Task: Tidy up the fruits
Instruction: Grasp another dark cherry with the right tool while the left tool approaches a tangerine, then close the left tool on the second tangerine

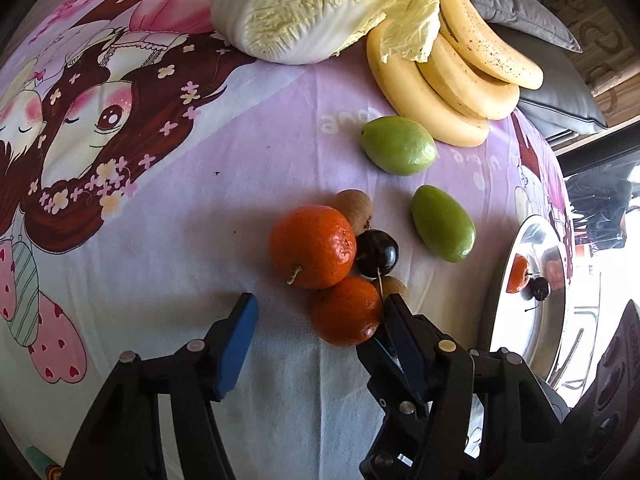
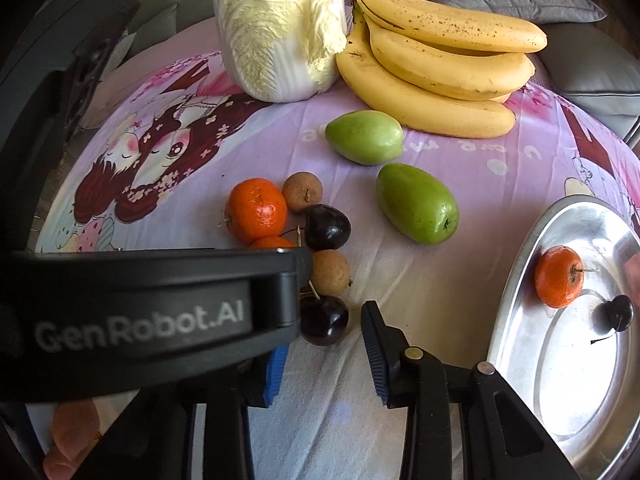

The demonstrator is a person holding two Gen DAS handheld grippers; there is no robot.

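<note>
The left tongs (image 1: 318, 320) stand partly open over a cluster of small fruit, one blue pad clear of it, the other finger beside the nearer tangerine (image 1: 346, 312); nothing is gripped. The right tongs (image 2: 326, 354) are empty, with a narrow gap between the pads. The left tool's black body crosses the right view and hides most of that tangerine, along with part of a dark cherry (image 2: 323, 320).

A silver tray (image 2: 516, 292), cut off at the picture edge, lies to the right of the cluster and holds one tangerine (image 2: 558, 276) and one cherry (image 2: 614, 314).

Beyond the cluster lie two green fruits (image 1: 398, 145), then bananas (image 1: 452, 80) and a cabbage (image 1: 304, 8). Everything rests on a pink cartoon-printed cloth (image 1: 160, 240), with grey cushions (image 1: 520, 12) behind.
</note>
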